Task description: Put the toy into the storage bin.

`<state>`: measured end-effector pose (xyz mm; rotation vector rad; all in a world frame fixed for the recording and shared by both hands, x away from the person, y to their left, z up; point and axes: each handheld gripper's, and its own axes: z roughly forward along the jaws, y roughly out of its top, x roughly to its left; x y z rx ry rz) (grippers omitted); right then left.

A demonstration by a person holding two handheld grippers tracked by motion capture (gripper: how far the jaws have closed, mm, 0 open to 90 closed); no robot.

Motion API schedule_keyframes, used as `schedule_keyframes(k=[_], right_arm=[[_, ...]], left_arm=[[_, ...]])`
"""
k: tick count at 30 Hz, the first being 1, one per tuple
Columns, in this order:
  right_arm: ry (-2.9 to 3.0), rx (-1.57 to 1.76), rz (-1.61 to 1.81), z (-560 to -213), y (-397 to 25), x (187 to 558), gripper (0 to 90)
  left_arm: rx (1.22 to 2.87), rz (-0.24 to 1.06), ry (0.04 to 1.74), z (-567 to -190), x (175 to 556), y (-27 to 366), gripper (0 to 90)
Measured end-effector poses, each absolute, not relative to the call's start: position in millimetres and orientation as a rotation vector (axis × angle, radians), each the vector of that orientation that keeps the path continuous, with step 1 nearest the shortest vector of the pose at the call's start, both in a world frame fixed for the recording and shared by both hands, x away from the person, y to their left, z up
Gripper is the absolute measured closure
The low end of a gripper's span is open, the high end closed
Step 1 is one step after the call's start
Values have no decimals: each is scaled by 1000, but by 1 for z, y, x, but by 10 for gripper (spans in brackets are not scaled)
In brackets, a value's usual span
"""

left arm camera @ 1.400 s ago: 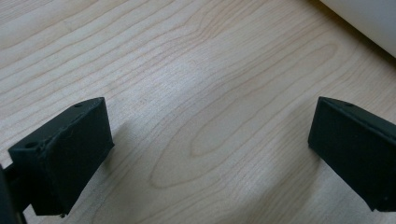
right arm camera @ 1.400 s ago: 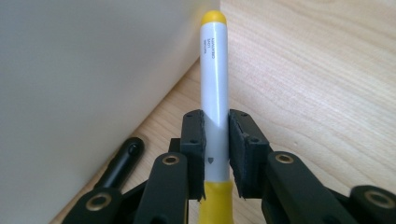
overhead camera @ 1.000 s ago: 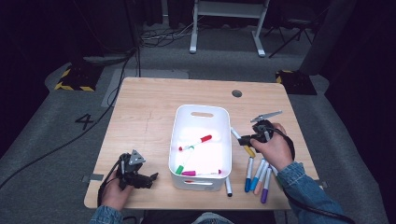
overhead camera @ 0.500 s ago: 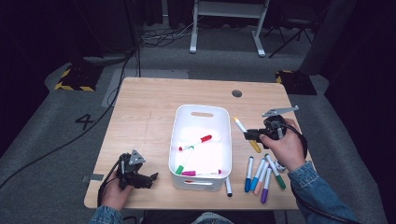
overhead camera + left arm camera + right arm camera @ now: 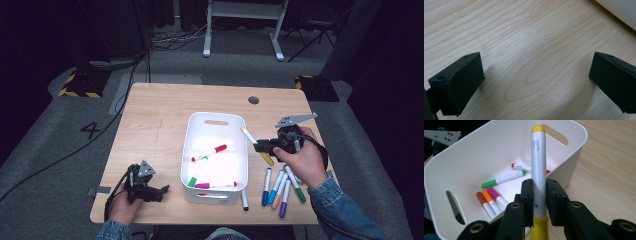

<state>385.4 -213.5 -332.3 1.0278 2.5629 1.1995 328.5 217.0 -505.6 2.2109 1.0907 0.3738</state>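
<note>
The bin [image 5: 216,121] sits in the middle of the table [image 5: 160,120], with pens [image 5: 210,153] inside and more pens [image 5: 280,186] on its right.

Numeral "4" [image 5: 91,130] painted on floor, far left of left claw [image 5: 161,190]. Small grey print on yellow marker [image 5: 538,165] held in right claw [image 5: 539,192]: illegible.

Loose markers [image 5: 280,187] lie fanned near my desk's [image 5: 160,125] front right edge: blue, orange, purple, green. One more [image 5: 244,200] sits just beside the bin's corner. Grey carpet [image 5: 60,165] surrounds, black cables [image 5: 100,135] trailing across it.
</note>
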Motion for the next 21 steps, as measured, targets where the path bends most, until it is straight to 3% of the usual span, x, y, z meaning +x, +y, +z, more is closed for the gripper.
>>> schedule_keyframes(k=[21], right_arm=[[2716,823,1242,-324,-151,355,770]], left_arm=[[2211,374,1091,-506,328,217,0]])
